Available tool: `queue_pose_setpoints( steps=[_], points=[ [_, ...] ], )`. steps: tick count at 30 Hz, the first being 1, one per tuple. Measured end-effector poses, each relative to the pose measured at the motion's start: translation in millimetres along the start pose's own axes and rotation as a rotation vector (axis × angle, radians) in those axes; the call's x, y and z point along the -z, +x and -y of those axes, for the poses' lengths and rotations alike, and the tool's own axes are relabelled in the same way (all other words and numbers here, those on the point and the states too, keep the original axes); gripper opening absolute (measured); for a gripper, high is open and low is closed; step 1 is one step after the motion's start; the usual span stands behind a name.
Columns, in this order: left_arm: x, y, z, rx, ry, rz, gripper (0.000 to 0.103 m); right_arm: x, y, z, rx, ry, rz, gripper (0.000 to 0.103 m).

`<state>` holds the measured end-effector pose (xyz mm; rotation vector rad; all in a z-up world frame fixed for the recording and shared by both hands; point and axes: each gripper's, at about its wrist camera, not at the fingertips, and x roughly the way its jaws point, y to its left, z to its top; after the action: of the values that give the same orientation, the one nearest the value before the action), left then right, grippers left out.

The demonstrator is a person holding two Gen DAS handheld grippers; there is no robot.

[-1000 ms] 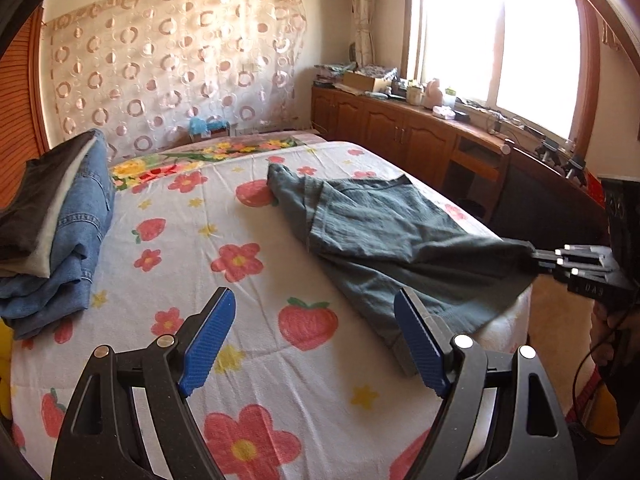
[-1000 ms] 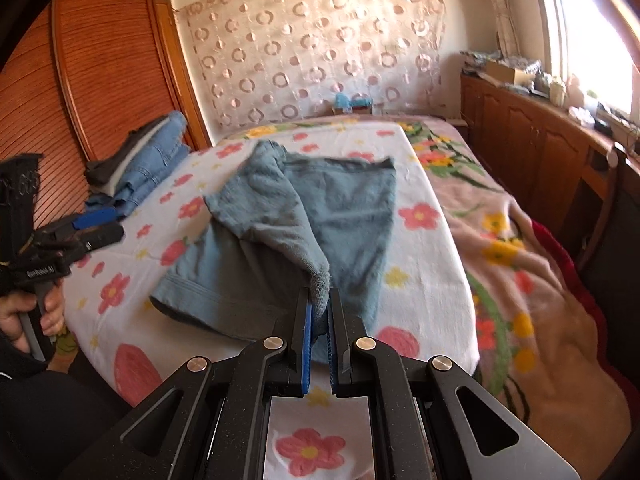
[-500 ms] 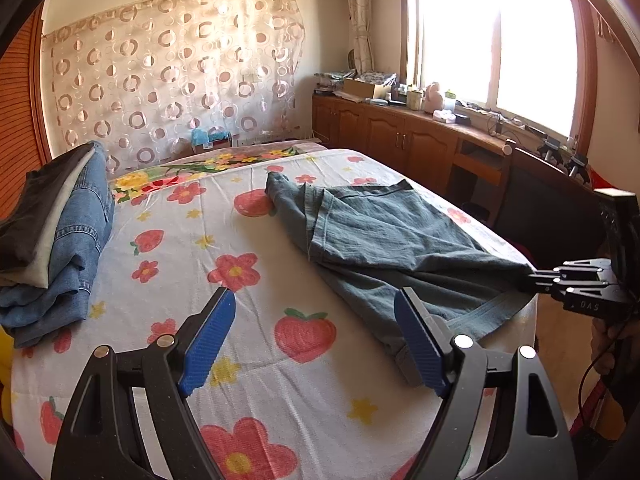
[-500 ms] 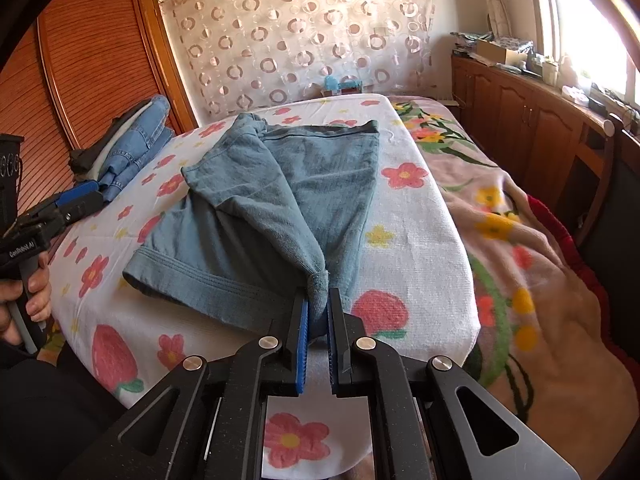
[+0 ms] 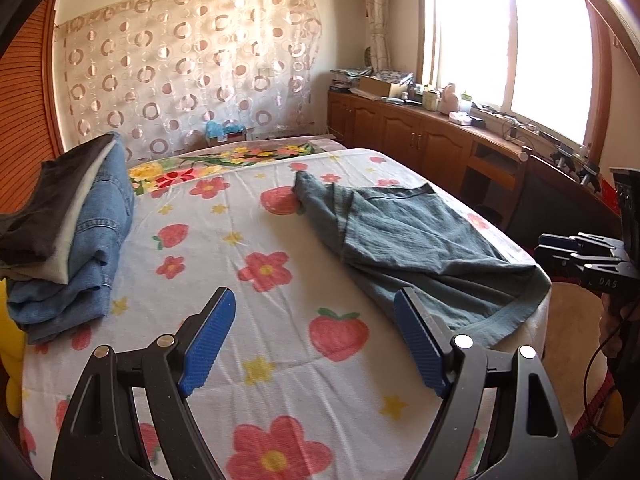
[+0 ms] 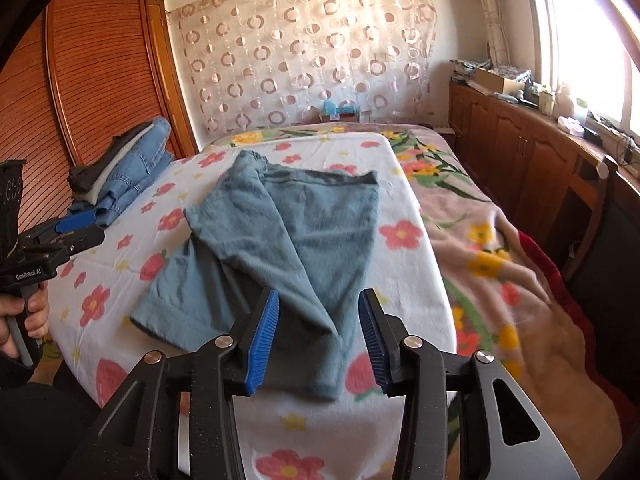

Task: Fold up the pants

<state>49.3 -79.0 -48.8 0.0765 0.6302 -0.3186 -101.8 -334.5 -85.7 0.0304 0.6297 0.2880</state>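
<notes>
Blue-padded, the right gripper is opening, one grey-blue pants leg end lying between its pads, unpinched. The left gripper gapes wide, empty, beside those pants. One stack of folded clothes sits well beyond the pants on the flowered bed sheet.
</notes>
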Motion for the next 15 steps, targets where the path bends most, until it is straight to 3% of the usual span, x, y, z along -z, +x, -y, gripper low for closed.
queue_pose_setpoints(
  steps=[3,15],
  points=[
    [-2,-1,-6,-0.010,-0.011,0.001,0.082,-7,6,-7,-0.016,-0.018,0.010,0.051],
    [0,-2,-27,-0.035,-0.049,0.002,0.082,-36,50,-33,-0.094,-0.085,-0.010,0.052]
  ],
)
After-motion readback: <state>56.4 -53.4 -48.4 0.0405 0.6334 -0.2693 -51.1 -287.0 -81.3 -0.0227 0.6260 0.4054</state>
